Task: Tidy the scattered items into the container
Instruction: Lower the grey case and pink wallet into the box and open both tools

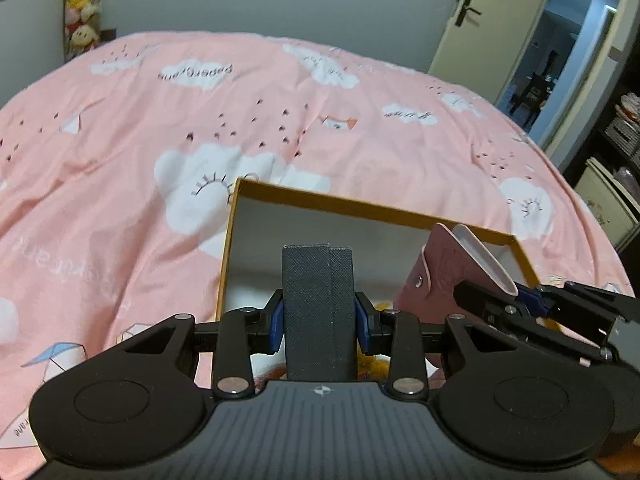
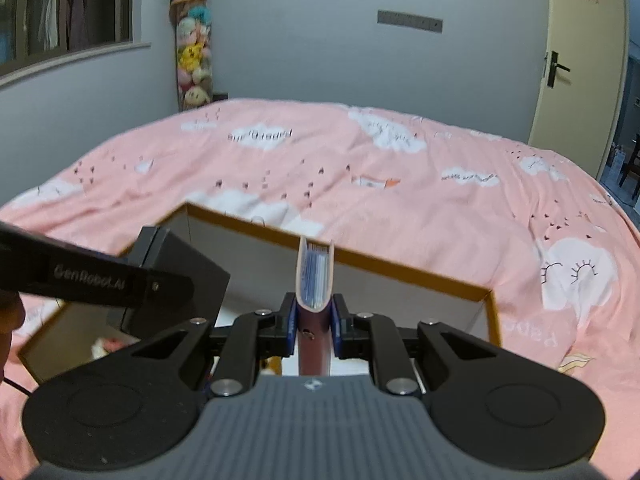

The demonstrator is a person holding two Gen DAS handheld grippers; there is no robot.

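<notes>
My left tool (image 1: 319, 322) clamps a dark grey textured case (image 1: 319, 312), upright, at 6 o'clock in its view. My right tool (image 2: 315, 326) pinches a pink snap-button holder (image 2: 315, 276), spine up, blue cards showing inside. Both hang over the open box (image 1: 362, 208) with its mustard rim and white walls, lying on the bed.

**What the two views leave unclear**

The box (image 1: 360, 208) floor is mostly hidden behind the dark case (image 1: 318, 312) and the left gripper (image 1: 319, 326); only scraps of yellow and white things show there, too little to name. The pink wallet (image 1: 434, 280) is partly covered by the right gripper (image 1: 524, 300). In the right wrist view the box's near left corner blurs, and a hand (image 2: 8, 320) is cut off by the left edge
</notes>
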